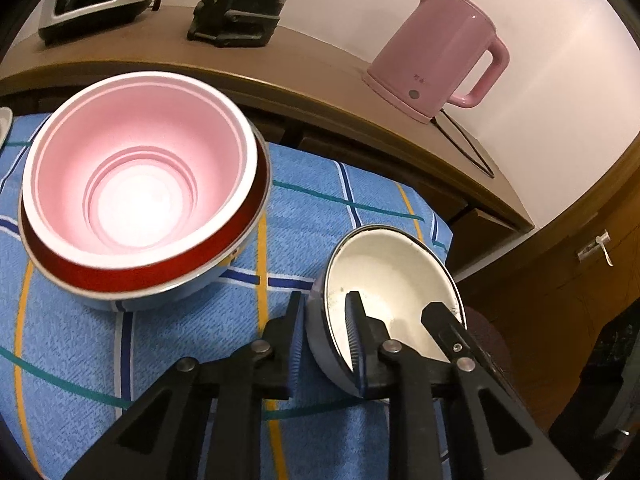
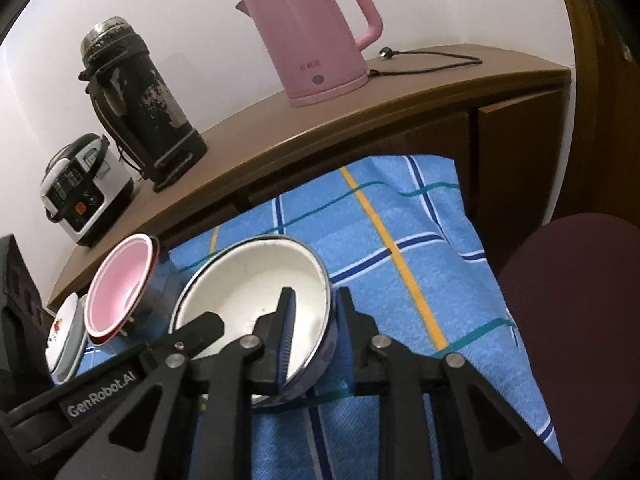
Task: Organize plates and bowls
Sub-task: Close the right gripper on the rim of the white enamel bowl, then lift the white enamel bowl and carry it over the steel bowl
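- Two black two-finger grippers clamp one white enamelled metal bowl (image 1: 384, 280) by opposite sides of its rim, each with one finger inside and one outside the wall.
- The left gripper (image 1: 326, 320) is narrowed onto the rim nearest its camera, its ribbed blue pads pressing the wall from both sides; the right gripper's tip shows inside the bowl just beyond it.
- The right gripper (image 2: 314, 308) is likewise pinched on the rim at its side, with the left gripper's finger reaching in from across the bowl.
- The white bowl sits directly between the fingers of both tools, tilted, low over a blue checked cloth (image 2: 400, 216); whether it touches the cloth I cannot tell.
- It looks stiff, thin-walled and fairly light, with a glossy, slippery glaze that may chip if knocked, so the rolled rim is the sensible place to hold it, and a two-sided grip should stop it swinging.
- Ahead and left of the left tool stands a pink plastic bowl (image 1: 140, 176) nested in a red-banded enamel bowl (image 1: 152, 272), the likely stacking spot.
- Further left in the right wrist view leans a white plate with a flower print (image 2: 64, 332).
- Beyond the cloth, a wooden counter (image 2: 320, 120) carries a pink electric kettle (image 2: 316, 32).
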`<act>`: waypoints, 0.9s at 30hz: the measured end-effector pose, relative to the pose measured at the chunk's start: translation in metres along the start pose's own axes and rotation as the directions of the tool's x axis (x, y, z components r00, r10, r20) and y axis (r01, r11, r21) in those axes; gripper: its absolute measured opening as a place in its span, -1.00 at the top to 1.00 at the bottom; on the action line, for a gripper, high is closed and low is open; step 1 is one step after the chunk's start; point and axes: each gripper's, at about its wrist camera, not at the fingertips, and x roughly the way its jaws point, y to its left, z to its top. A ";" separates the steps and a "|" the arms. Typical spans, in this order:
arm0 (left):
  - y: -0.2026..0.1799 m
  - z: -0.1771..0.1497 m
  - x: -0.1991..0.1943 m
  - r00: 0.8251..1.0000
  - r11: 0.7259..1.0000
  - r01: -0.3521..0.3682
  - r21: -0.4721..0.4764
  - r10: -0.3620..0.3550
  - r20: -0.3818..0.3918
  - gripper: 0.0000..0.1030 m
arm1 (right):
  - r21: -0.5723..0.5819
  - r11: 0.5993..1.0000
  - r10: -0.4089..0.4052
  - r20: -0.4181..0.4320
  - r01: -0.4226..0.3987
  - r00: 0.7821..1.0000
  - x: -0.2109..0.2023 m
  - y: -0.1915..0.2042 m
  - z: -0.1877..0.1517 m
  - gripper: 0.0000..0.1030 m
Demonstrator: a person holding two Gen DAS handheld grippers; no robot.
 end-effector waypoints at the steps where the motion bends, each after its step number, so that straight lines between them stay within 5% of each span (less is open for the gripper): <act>1: -0.001 0.000 0.001 1.000 1.000 -0.003 0.008 0.003 0.001 0.56 | 0.007 1.000 0.002 0.001 -0.002 1.000 0.000 -0.001 0.000 0.68; 7: -0.010 -0.002 -0.001 0.999 0.993 -0.049 0.107 0.049 0.006 0.57 | -0.038 0.997 -0.064 -0.003 0.063 0.998 -0.001 0.007 -0.001 0.75; 27: 0.008 -0.035 -0.055 0.989 0.947 -0.148 0.284 0.135 0.063 0.60 | -0.023 1.000 -0.002 -0.063 0.000 0.998 -0.040 0.038 -0.045 0.82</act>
